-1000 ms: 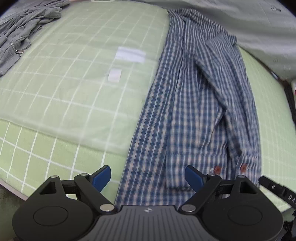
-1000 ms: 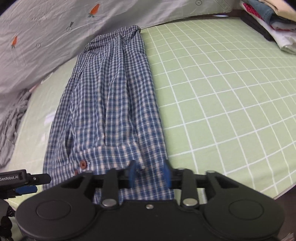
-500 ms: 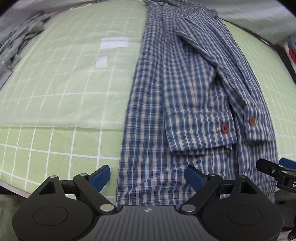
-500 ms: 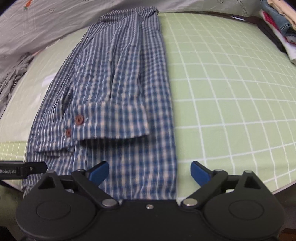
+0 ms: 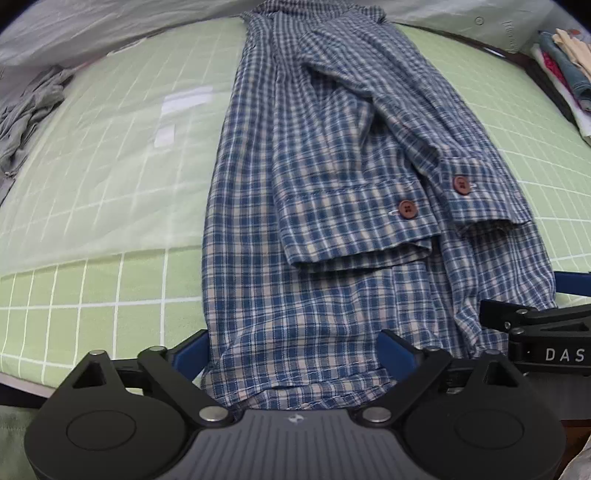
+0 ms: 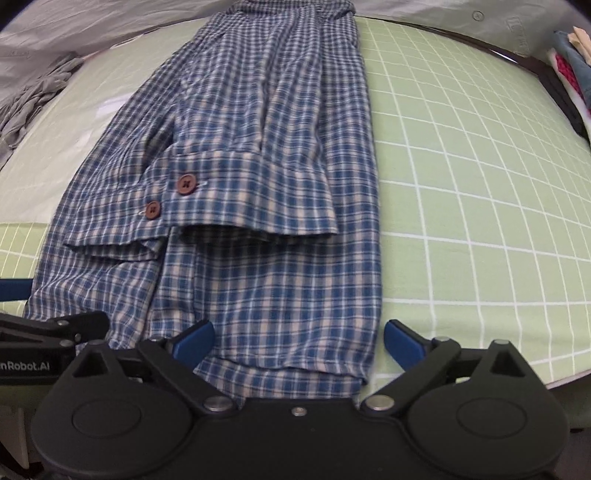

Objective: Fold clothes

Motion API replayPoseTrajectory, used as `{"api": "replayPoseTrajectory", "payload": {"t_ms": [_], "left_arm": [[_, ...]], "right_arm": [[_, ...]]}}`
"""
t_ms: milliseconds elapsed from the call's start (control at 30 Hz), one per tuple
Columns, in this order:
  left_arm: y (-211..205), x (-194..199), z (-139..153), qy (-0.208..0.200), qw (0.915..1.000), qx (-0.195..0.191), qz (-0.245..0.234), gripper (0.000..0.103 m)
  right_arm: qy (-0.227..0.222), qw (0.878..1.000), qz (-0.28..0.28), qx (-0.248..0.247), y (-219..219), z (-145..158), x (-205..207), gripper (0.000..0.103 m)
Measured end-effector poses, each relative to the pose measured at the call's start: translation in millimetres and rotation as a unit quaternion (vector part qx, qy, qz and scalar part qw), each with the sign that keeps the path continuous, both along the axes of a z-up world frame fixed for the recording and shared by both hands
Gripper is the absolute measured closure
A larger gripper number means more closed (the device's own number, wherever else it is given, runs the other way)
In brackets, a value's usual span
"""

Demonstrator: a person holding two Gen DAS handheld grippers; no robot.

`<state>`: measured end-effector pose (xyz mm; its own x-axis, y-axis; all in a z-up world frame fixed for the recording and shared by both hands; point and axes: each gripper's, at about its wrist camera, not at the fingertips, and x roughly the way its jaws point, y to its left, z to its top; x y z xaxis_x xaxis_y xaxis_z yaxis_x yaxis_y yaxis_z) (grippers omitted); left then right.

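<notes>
A bedroom in a home: a bed (image 6: 461, 192) under a green grid-patterned sheet, a grey carrot-print quilt (image 5: 92, 33) bunched at the bed's far edge, and a stack of folded clothes (image 5: 565, 70) beside its far right corner.

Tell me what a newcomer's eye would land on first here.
The blue plaid shirt, folded into a long strip on the green checked sheet, both cuffs lying on top with brown buttons. Both open claws, left and right, straddle its near hem.
</notes>
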<state>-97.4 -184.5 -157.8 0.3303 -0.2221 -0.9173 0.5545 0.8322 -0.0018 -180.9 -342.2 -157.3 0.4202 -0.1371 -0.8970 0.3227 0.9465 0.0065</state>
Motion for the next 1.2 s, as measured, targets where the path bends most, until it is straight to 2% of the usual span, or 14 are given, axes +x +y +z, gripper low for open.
{"api": "replayPoseTrajectory", "payload": {"t_ms": [67, 100, 133, 167, 200, 233, 267, 333, 367, 500, 600, 767, 1033, 1200], "left_arm": [[-1, -2, 4, -0.007, 0.9999, -0.009, -0.005, 0.037], [-2, -3, 6, -0.009, 0.9998, -0.012, -0.011, 0.051], [-4, -2, 8, -0.009, 0.9997, -0.016, -0.017, 0.063], [-5, -1, 9, 0.0, 0.9994, -0.023, -0.024, 0.07], [-7, 1, 10, 0.01, 0.999, -0.031, -0.03, 0.088], [-8, 2, 11, 0.021, 0.9983, -0.039, -0.037, 0.094], [-6, 6, 13, 0.044, 0.9971, -0.054, -0.031, 0.095], [1, 15, 20, 0.091, 0.9918, -0.089, -0.01, 0.096], [7, 19, 29, 0.099, 0.9894, -0.106, -0.001, 0.096], [23, 34, 71, 0.103, 0.9801, -0.168, 0.024, 0.097], [28, 47, 96, 0.098, 0.9719, -0.21, 0.039, 0.097], [21, 73, 115, 0.09, 0.9594, -0.262, 0.056, 0.097], [2, 134, 117, 0.101, 0.9343, -0.321, 0.119, 0.096], [-12, 171, 106, 0.107, 0.9247, -0.331, 0.153, 0.096]], "right_arm": [[-0.008, 1.0, 0.018, -0.002, 3, 4, -2, 0.024], [-0.013, 1.0, 0.027, -0.002, 5, 6, -3, 0.032], [-0.02, 0.999, 0.038, 0.0, 8, 9, -3, 0.054], [-0.023, 0.999, 0.046, 0.003, 11, 11, -2, 0.067], [-0.022, 0.998, 0.051, 0.006, 13, 12, -1, 0.071], [-0.021, 0.998, 0.055, 0.015, 13, 12, 1, 0.086], [-0.018, 0.998, 0.056, 0.033, 9, 13, 1, 0.096], [-0.021, 0.996, 0.035, 0.076, -6, 22, -2, 0.097], [-0.025, 0.995, 0.019, 0.098, -16, 28, -5, 0.097], [-0.049, 0.985, -0.031, 0.165, -50, 60, -17, 0.098], [-0.082, 0.982, -0.039, 0.168, -66, 88, -22, 0.098], [-0.127, 0.98, -0.028, 0.148, -80, 120, -5, 0.098], [-0.163, 0.976, -0.033, 0.141, -104, 134, 47, 0.098], [-0.171, 0.975, -0.034, 0.14, -127, 133, 85, 0.097]]}}
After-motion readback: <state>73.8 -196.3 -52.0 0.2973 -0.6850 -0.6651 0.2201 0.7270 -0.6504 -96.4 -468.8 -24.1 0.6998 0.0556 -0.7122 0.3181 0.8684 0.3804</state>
